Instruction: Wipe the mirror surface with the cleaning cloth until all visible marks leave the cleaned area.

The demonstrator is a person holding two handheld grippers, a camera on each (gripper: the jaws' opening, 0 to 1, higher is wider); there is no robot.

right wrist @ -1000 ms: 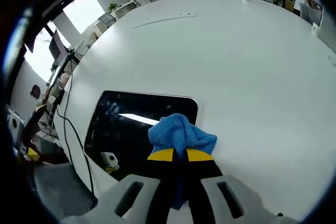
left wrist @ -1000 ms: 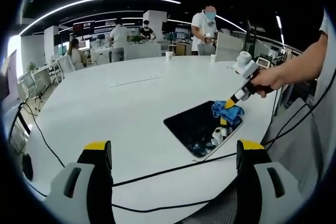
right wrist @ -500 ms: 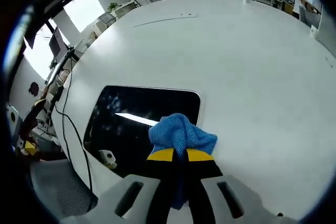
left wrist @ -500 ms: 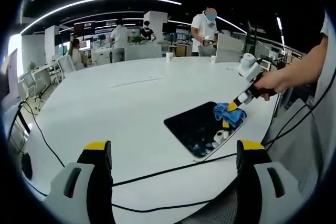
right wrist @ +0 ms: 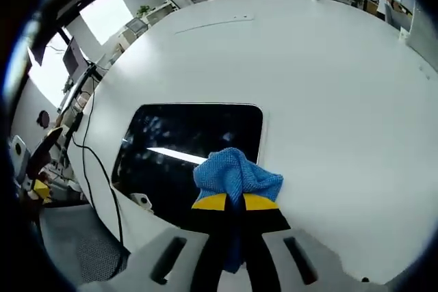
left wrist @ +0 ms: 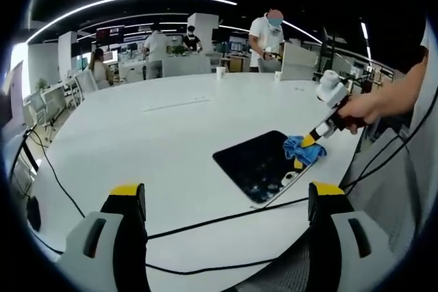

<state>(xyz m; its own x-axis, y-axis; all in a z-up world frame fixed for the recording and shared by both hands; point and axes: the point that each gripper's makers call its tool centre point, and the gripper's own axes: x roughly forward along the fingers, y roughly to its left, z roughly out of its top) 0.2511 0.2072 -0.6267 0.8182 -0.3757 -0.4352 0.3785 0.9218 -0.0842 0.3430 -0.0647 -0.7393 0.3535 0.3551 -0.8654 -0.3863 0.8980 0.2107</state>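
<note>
Two grippers are in play; the right gripper (right wrist: pixel 235 202), low centre in its own view, is clamped on the blue cloth (right wrist: pixel 236 174), which rests on the mirror's (right wrist: pixel 185 148) edge nearest it; in the left gripper view the mirror (left wrist: pixel 263 164) lies right of centre on the white table (left wrist: pixel 157 141), with pale smudges near its lower corner; the left gripper (left wrist: pixel 229 200) hangs apart, jaws wide and empty; wiping looks under way; next, I judge, the cloth should sweep toward those smudges.
</note>
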